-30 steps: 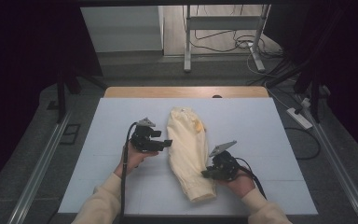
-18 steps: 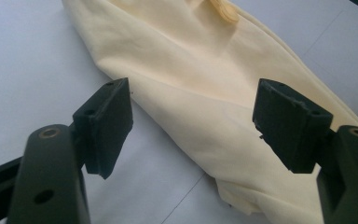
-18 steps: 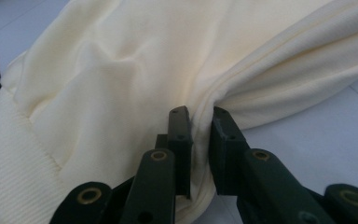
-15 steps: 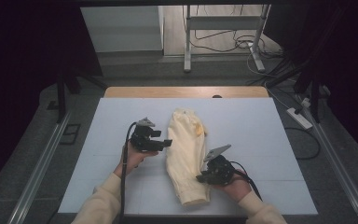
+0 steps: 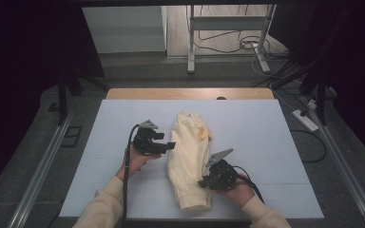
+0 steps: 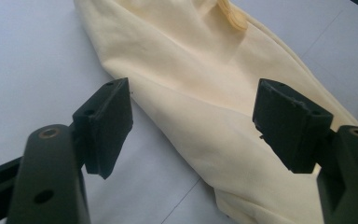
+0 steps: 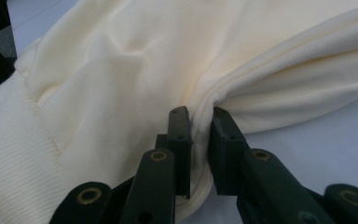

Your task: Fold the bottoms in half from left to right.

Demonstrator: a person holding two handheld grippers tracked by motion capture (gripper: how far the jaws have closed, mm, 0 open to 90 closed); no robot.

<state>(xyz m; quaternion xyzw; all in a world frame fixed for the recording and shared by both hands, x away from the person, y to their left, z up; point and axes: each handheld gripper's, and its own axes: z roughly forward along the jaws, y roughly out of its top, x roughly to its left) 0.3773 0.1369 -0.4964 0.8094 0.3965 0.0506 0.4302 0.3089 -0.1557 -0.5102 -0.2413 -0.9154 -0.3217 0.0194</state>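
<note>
Both forearms wear pale cream sleeves with ribbed cuffs. Each black hand-held gripper carries a grey three-cornered plate, brass-coloured rivets at the linkages and a trailing black cable.

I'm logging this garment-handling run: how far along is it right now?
Done: the cream garment lies bunched lengthwise on the table. In hand: the right gripper is shut on a fold at its edge. Left: the left gripper is open beside the cloth, gripping nothing, so a two-gripper hold is not yet made.

Garment mid-table, left gripper beside, right gripper at its edge.
</note>
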